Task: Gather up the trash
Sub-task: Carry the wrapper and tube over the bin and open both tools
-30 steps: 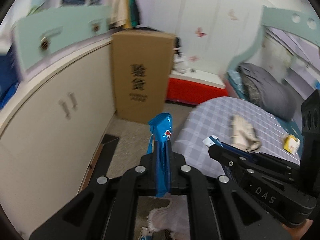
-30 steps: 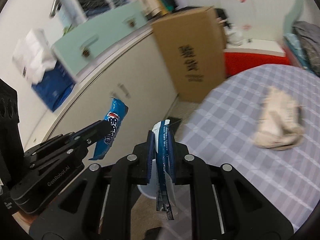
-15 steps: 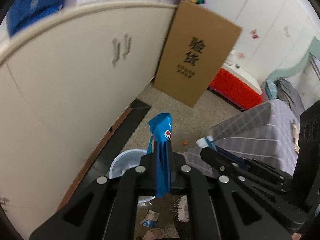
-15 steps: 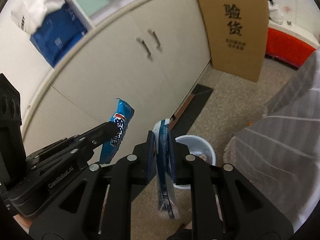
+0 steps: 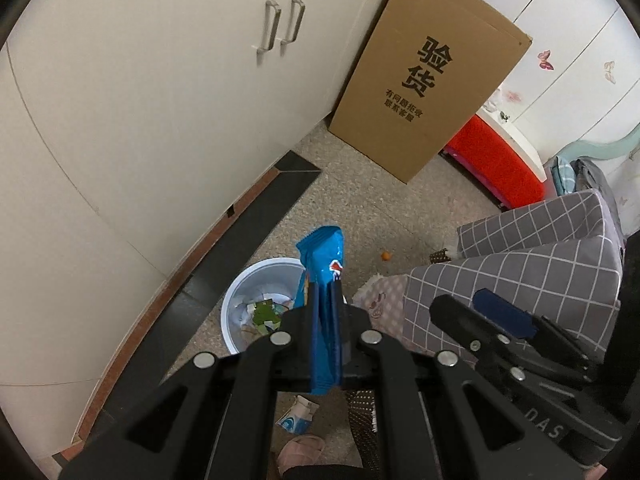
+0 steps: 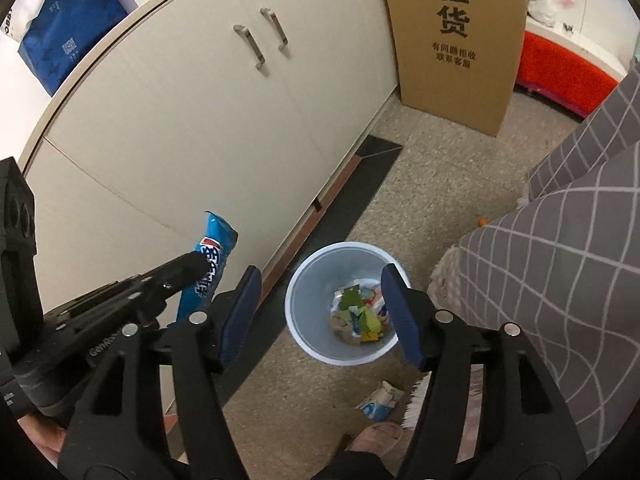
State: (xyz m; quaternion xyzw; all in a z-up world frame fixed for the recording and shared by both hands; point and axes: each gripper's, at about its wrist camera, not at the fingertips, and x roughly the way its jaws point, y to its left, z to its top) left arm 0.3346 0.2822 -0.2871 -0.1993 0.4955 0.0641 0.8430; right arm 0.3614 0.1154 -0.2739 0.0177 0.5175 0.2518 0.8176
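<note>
While the left gripper (image 5: 325, 322) pinches the blue wrapper (image 5: 323, 276) mid-length above the white bin (image 6: 344, 304), the right gripper (image 6: 320, 312) gapes empty over it. Light, limp, slick film; it probably needs a firm central pinch.

Your left gripper (image 5: 325, 312) hides the wrapper's (image 5: 322, 280) lower half in the left view, and covers the bin's (image 5: 240, 300) right rim. In the right view your right gripper's fingers (image 6: 400, 316) cut across the bin (image 6: 312, 280) rim; trash inside is too small to ID. Carton (image 6: 376, 404) on floor: label unreadable. Slipper (image 6: 376, 434) partly hidden by the gripper body. Box (image 6: 456, 40) top cut off by frame edge.
</note>
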